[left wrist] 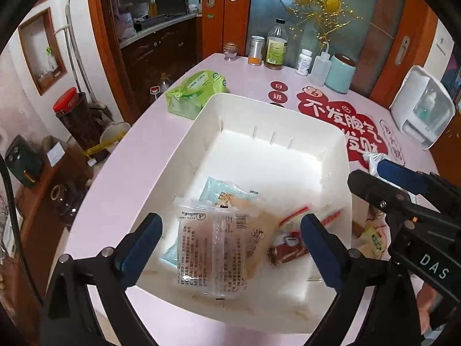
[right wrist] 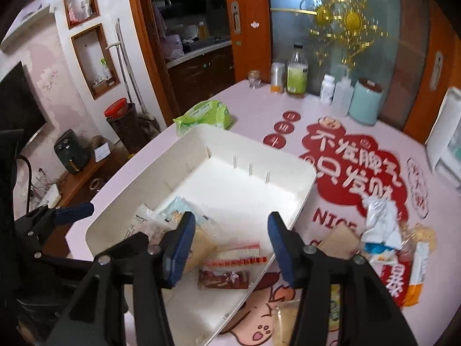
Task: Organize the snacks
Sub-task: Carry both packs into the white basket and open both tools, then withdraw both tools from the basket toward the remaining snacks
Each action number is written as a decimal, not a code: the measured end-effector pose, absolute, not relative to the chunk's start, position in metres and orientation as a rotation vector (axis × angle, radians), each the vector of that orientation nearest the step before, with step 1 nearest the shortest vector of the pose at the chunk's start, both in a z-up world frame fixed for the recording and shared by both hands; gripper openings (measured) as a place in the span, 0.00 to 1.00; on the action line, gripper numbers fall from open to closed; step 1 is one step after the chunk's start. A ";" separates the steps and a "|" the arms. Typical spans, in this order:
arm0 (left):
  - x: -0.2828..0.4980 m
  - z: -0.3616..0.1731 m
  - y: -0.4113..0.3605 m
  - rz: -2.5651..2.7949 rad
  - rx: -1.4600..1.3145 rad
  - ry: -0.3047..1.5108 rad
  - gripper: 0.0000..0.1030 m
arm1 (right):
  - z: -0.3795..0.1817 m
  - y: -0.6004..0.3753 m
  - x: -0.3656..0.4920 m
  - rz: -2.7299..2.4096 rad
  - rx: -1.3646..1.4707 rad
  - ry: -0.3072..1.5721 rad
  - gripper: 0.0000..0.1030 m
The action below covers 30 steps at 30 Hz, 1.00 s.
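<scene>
A white plastic bin (left wrist: pixel 288 121) (right wrist: pixel 288 173) sits on the pink table. Inside lie several snack packets: a clear printed packet (left wrist: pixel 210 248), a light blue one (left wrist: pixel 222 190), a beige one (right wrist: pixel 201 248), a red-striped one (right wrist: pixel 239 255) and a brown bar (left wrist: pixel 288 253) (right wrist: pixel 224 279). My left gripper (left wrist: pixel 230 248) is open over the bin's near end, empty. My right gripper (right wrist: pixel 230 248) is open above the bin's right rim, empty. Loose snacks lie right of the bin: a white-blue packet (right wrist: pixel 380 225) and an orange-white packet (right wrist: pixel 417 271).
A green tissue pack (left wrist: pixel 198 92) (right wrist: pixel 207 115) lies behind the bin. Bottles, a can and a teal canister (left wrist: pixel 341 73) stand at the table's far edge. A white appliance (left wrist: pixel 423 106) sits far right. Red stickers cover the table's right side.
</scene>
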<state>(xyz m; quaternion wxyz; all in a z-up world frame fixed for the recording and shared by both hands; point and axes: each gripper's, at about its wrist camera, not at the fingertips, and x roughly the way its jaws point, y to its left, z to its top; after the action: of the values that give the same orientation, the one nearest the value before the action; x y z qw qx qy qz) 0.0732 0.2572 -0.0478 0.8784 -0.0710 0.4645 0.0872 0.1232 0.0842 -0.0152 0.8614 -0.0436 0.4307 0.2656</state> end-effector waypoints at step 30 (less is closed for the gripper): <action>0.028 0.010 0.182 0.121 -0.048 0.848 1.00 | 0.052 -0.010 0.055 0.500 -0.005 0.722 0.55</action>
<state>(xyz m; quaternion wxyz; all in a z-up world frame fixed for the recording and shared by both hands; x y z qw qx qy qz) 0.0284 0.1817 0.0099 0.9094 -0.0231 0.4111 0.0584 0.0554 -0.0098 0.0519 0.9051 -0.0026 0.3494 0.2423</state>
